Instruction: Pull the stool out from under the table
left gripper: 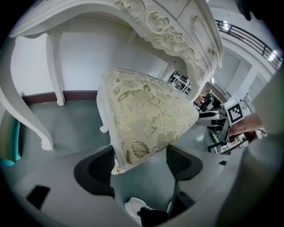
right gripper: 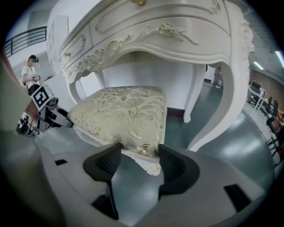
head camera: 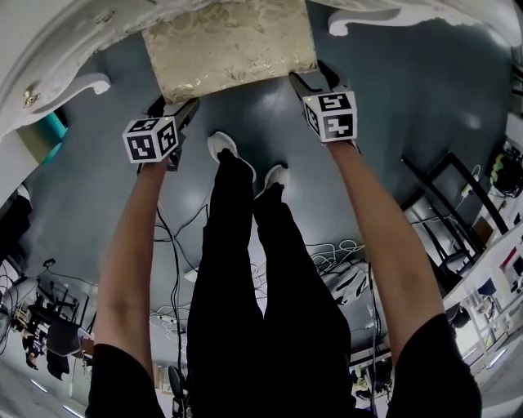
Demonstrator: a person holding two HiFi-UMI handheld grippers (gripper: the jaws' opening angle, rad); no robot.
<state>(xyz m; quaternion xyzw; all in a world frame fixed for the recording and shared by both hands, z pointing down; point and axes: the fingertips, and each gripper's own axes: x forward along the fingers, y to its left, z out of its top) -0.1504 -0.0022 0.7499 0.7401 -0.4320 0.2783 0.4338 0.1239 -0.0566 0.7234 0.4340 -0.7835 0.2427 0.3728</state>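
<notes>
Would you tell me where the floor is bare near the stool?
Bare floor lies right of the stool, past the right table leg; another patch lies left, before the left table leg. It is crowded at the stool's front corners, with the left gripper, the right gripper and the person's feet, and behind them with cables.

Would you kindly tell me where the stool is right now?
Head view, top centre: the stool sits partly under the white table, its near corners between the jaws of the left gripper and right gripper.
</notes>
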